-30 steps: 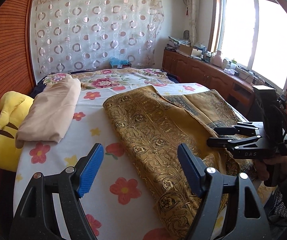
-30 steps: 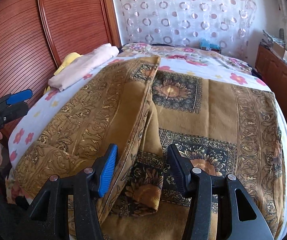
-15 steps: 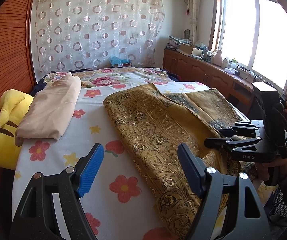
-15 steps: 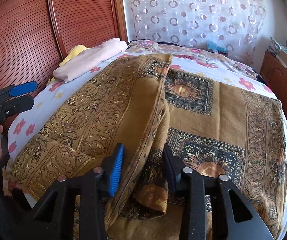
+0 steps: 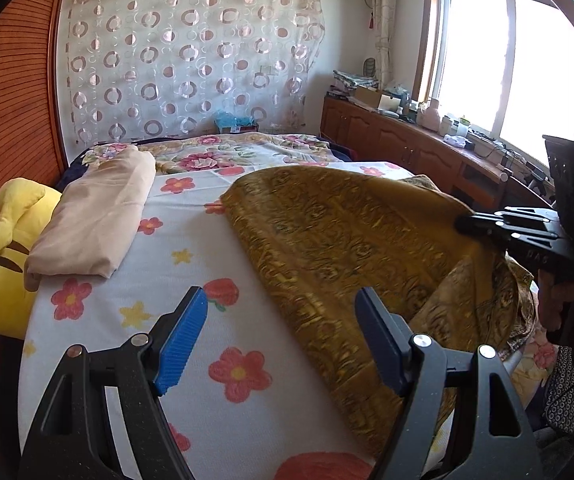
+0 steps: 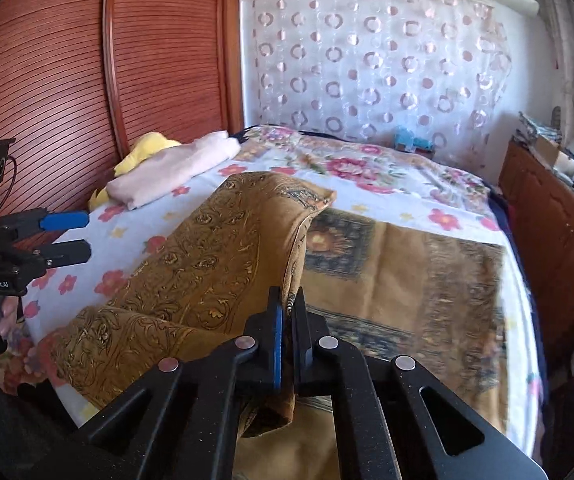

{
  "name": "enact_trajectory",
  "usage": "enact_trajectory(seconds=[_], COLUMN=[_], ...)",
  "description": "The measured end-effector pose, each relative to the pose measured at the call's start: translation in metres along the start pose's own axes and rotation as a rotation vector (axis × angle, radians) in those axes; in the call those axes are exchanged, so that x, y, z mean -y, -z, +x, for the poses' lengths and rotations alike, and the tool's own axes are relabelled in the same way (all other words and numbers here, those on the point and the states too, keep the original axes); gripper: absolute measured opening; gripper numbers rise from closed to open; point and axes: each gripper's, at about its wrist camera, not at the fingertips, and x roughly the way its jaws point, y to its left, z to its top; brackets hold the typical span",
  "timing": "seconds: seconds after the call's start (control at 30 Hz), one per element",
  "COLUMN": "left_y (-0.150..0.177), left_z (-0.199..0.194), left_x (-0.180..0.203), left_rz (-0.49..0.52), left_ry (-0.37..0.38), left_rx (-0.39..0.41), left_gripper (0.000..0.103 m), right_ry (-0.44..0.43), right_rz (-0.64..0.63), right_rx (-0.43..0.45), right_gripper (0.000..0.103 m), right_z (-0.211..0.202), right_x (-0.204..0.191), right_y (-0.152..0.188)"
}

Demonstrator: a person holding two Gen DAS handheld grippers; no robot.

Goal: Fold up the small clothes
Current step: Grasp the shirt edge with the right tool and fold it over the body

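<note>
A gold-brown patterned cloth (image 5: 327, 240) lies partly folded on the flowered bed; it also shows in the right wrist view (image 6: 207, 272). My right gripper (image 6: 289, 312) is shut on the cloth's folded edge and lifts it off the bed; from the left wrist view this gripper (image 5: 467, 226) sits at the cloth's raised right side. My left gripper (image 5: 283, 336) is open and empty, above the bed sheet just left of the cloth's near edge; it also shows in the right wrist view (image 6: 81, 236).
A folded beige cloth (image 5: 99, 216) and a yellow plush toy (image 5: 7, 264) lie at the bed's left side by the wooden wardrobe (image 6: 67, 80). A wooden cabinet (image 5: 407, 152) with clutter runs under the window on the right. The flowered sheet (image 5: 207, 360) covers the bed.
My right gripper closed on the cloth's folded edge and raised it, pulling the cloth up and toward the near side. My left gripper stayed open and barely moved.
</note>
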Motion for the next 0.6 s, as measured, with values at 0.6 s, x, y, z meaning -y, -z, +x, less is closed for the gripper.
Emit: enact_trajectory(seconds=[0.6], left_y=[-0.003], left_z=[0.009], left_x=[0.027], left_rz=[0.041], left_ry=[0.061], left_rx=[-0.024], left_gripper=[0.077], right_ry=[0.204], right_rz=[0.198], right_rx=[0.002], right_gripper=[0.003], right_z=[-0.086], right_x=[0.059], right_y=[0.06])
